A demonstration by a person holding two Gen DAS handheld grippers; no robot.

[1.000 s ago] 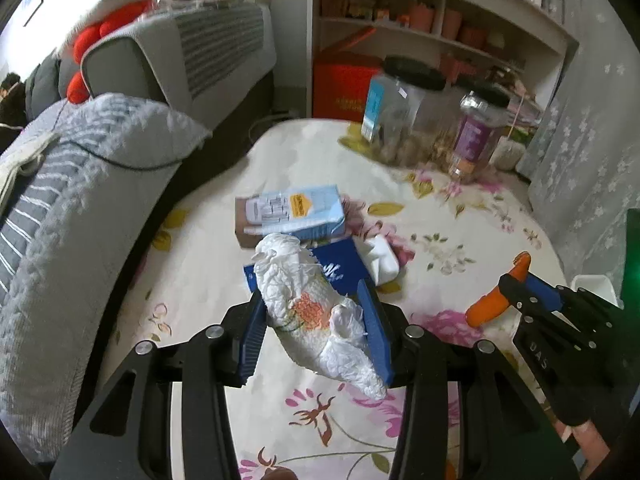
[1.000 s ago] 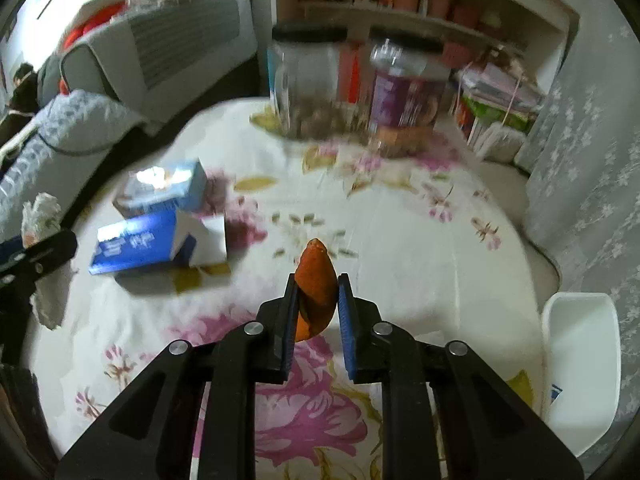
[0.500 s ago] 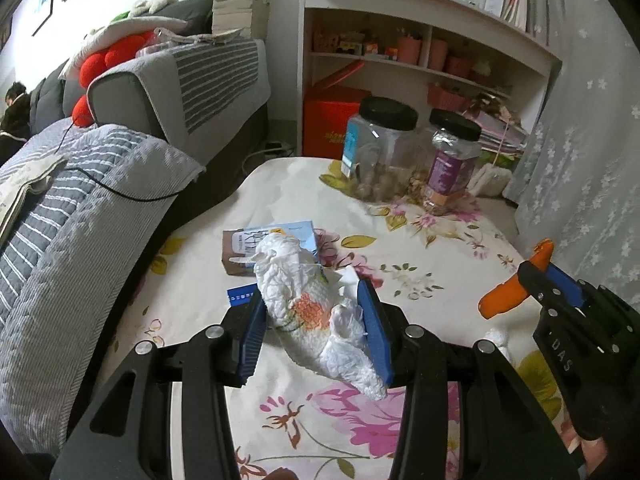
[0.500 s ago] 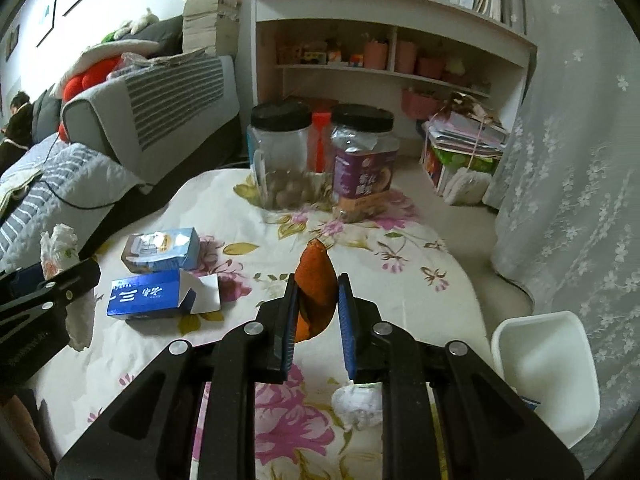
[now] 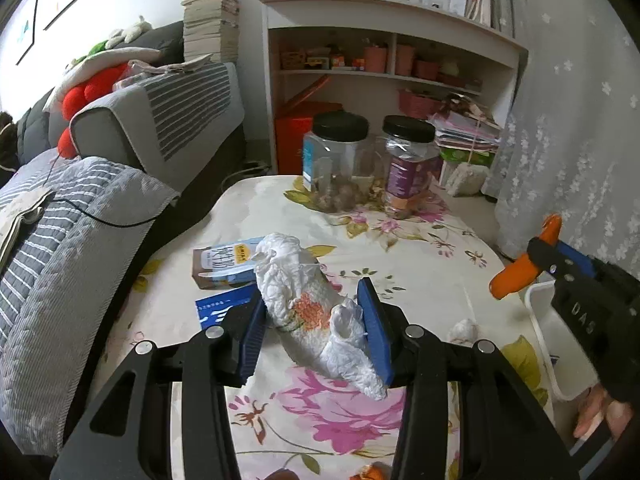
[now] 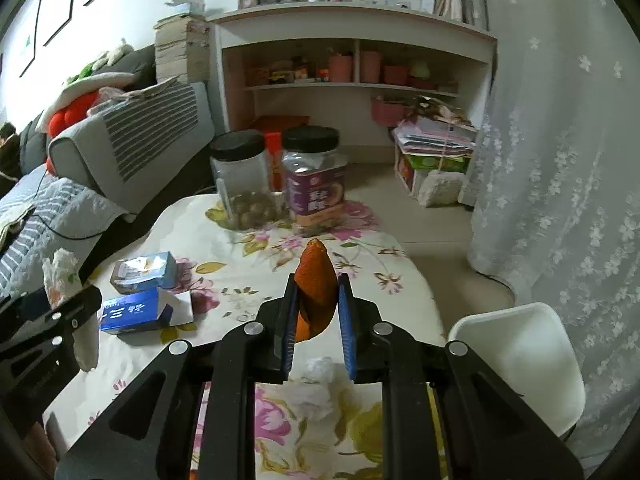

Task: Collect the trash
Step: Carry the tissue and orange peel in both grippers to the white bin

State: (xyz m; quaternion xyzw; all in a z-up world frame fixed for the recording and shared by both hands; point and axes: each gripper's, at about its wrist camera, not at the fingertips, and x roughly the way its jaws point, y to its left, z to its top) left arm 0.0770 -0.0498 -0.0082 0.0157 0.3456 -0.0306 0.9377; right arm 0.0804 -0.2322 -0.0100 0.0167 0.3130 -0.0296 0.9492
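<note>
My left gripper [image 5: 312, 312] is shut on a crumpled white paper wad [image 5: 308, 304] with an orange stain, held above the floral tablecloth [image 5: 400, 280]. The same wad [image 6: 60, 280] shows at the left of the right wrist view. Between the blue pads of my right gripper [image 6: 318, 304], which is shut, sits a curved orange peel [image 6: 316, 284]; the peel [image 5: 524, 268] also shows at the right of the left wrist view. A small white paper ball [image 6: 320, 368] lies on the cloth below the right gripper. The white bin [image 6: 520, 364] stands beside the table at the right.
Two blue cartons [image 6: 140, 312] [image 6: 148, 272] lie on the table's left side. Two black-lidded jars [image 6: 312, 180] [image 6: 240, 184] stand at its far end. A grey striped sofa [image 5: 80, 208] runs along the left. Shelves [image 6: 352, 80] and a lace curtain [image 6: 560, 160] stand behind.
Both grippers have risen and pulled back from the table with their loads still gripped. The room's shelves and the white bin have come further into view.
</note>
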